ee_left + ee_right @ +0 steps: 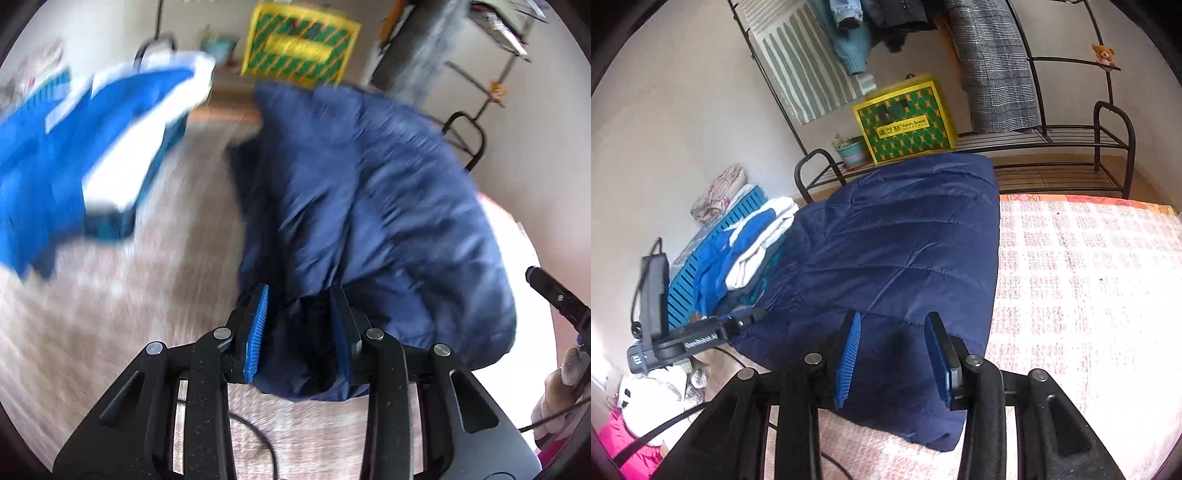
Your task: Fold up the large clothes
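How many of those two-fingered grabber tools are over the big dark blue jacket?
2. The right gripper is above the navy jacket at its near edge; the left gripper is at its left edge.

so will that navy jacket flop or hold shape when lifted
The navy jacket will probably flop: it creases and drapes between the left tongs. Its quilted puffiness suggests it is light for its bulk. The smooth shell may slip, and the right tongs look open.

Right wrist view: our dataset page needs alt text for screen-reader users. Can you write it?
A navy quilted jacket lies on a pink checked bedspread, its near edge between the open fingers of the right tool. The left tool reaches in from the left, beside blue and white clothes.
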